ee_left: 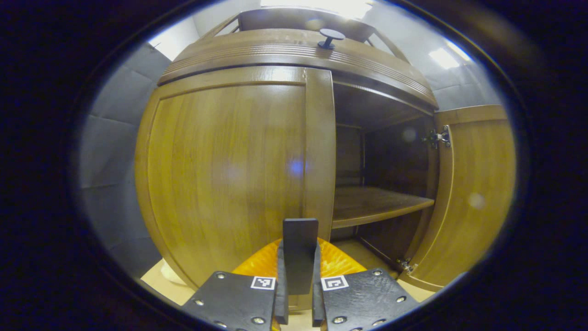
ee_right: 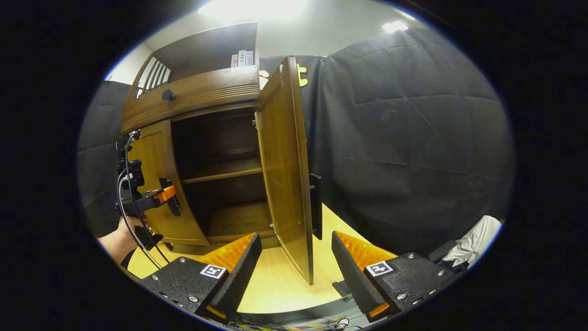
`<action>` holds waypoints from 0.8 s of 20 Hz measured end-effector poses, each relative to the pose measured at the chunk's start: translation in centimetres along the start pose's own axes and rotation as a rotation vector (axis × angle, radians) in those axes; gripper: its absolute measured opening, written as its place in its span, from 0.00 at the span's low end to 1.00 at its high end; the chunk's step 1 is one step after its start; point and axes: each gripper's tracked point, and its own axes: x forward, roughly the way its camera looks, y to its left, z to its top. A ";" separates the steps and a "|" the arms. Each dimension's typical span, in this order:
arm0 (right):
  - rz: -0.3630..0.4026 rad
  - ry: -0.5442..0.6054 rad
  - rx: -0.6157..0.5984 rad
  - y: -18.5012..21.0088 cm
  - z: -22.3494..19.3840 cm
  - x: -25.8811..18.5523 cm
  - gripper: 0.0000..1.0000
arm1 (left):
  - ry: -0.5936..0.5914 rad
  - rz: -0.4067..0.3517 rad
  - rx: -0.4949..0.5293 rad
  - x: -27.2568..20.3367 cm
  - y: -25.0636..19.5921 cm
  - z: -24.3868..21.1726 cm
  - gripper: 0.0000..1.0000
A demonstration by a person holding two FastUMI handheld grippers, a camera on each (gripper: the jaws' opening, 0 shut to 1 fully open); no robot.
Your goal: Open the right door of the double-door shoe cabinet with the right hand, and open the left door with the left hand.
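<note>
The wooden shoe cabinet (ee_left: 294,55) stands close ahead in the left gripper view. Its left door (ee_left: 220,174) is closed flat. My left gripper (ee_left: 298,250) is shut on that door's dark upright handle (ee_left: 300,234), one finger on each side. The right door (ee_left: 473,197) is swung wide, baring a shelf (ee_left: 376,204). In the right gripper view that right door (ee_right: 280,174) stands edge-on with its dark handle (ee_right: 315,207) on the far face. My right gripper (ee_right: 296,262) is open, just below and apart from the handle. The left gripper (ee_right: 171,198) and a hand (ee_right: 121,236) are at the left door (ee_right: 154,184).
A round knob (ee_left: 330,37) sits on the drawer above the doors. Black cloth wall (ee_right: 413,161) runs behind and to the right of the cabinet. A pale wooden floor (ee_right: 275,285) lies beneath, and a white cloth bundle (ee_right: 473,239) rests at the far right.
</note>
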 end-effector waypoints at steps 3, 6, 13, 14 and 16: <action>0.016 0.009 -0.004 0.7 0.0 -0.3 0.92 | -0.009 -0.010 -0.005 -0.2 0.2 0.5 0.15; 0.041 0.015 -0.002 1.4 0.0 0.0 0.95 | -0.012 -0.020 -0.011 -0.4 0.3 0.9 0.14; 0.112 0.016 0.025 4.3 0.1 0.5 0.95 | -0.009 -0.045 -0.005 -1.1 0.2 2.3 0.14; 0.118 0.014 0.022 4.5 0.2 0.6 0.95 | -0.010 -0.046 -0.004 -1.2 0.2 2.6 0.14; 0.127 0.010 0.012 4.9 0.3 0.8 0.92 | -0.015 -0.044 -0.007 -1.5 0.2 2.9 0.14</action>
